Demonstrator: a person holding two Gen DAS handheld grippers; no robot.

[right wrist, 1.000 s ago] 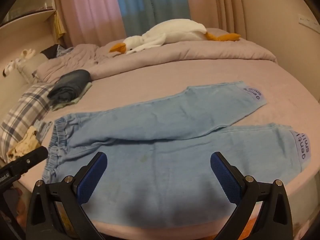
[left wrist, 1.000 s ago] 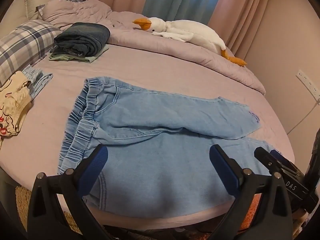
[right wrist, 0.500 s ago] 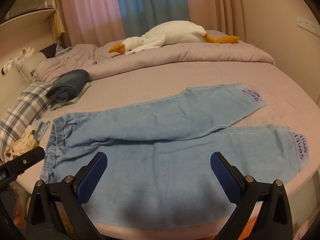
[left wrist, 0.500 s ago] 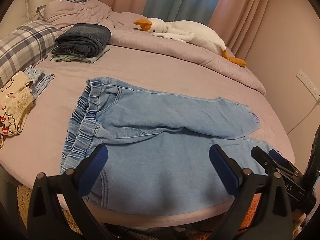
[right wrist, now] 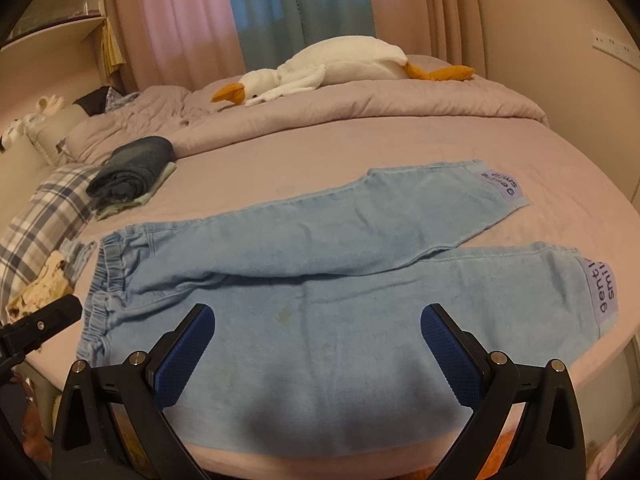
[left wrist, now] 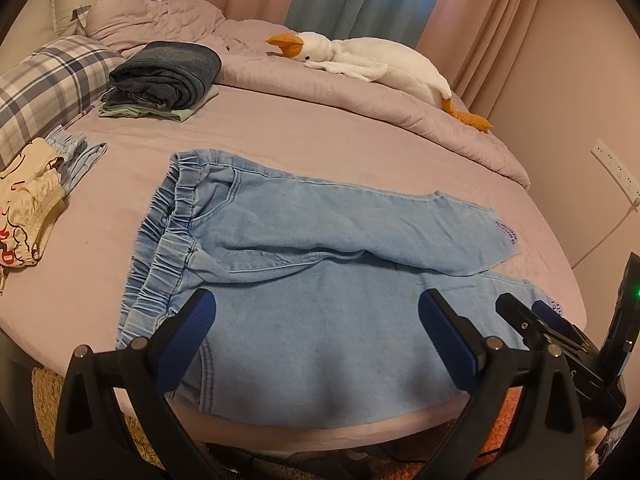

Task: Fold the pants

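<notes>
The light blue pants (left wrist: 320, 280) lie flat on the bed (left wrist: 320, 148), close to the near edge. The bottom side of the near leg runs right along that edge. The pants are long from side to side. The stretchy waist (left wrist: 168, 240) points left, toward the pillow. The two leg ends point right. One leg end (right wrist: 600, 288) comes near the right edge of the bed. The two legs spread apart a little at the ends.

Past the pants there is a wide bare strip of purple sheet. It reaches up to the bunched blanket (right wrist: 360, 108).

There is one pair of blue pants. There is one toy goose (left wrist: 368, 60) lying on the blanket. One stack of folded clothes (left wrist: 164, 76) sits at the far left. One checked pillow (left wrist: 48, 84) is beside it. A small heap of pale clothes (left wrist: 28, 208) lies at the left edge.

The left gripper (left wrist: 316, 332) hangs over the near leg, close to the waist. Its two blue fingers (left wrist: 188, 336) are wide apart and hold nothing. The right gripper (right wrist: 316, 344) hangs over the near leg too, more toward the leg ends. Its fingers (right wrist: 452, 352) are also wide apart and hold nothing.
</notes>
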